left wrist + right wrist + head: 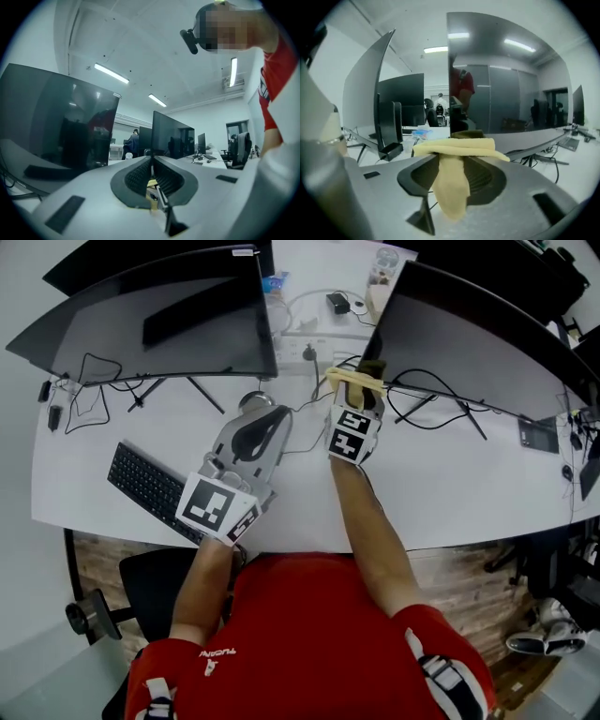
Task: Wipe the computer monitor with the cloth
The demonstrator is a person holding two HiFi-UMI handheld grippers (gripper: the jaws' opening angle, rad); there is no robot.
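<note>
Closest to the head camera, the person's red shirt [309, 615] is seen, with both forearms extended over the white desk [450, 493]. The right gripper [364, 379] is positioned just before the lower edge of the right monitor [469, 343]. Its jaws are spread apart, and the yellow cloth [454, 150] is draped over their tips, with one fold hanging loose between them, not pinched. The left gripper [261, 413] is held low near the keyboard [150, 488], jaws together and empty.

Risk assessment: because the cloth is not clamped, it is likely to be shed onto the desk if the gripper is raised or tilted. Bare jaw tips could then be dragged across the screen. The cables [422, 395] beneath the monitor may also be snagged.
</note>
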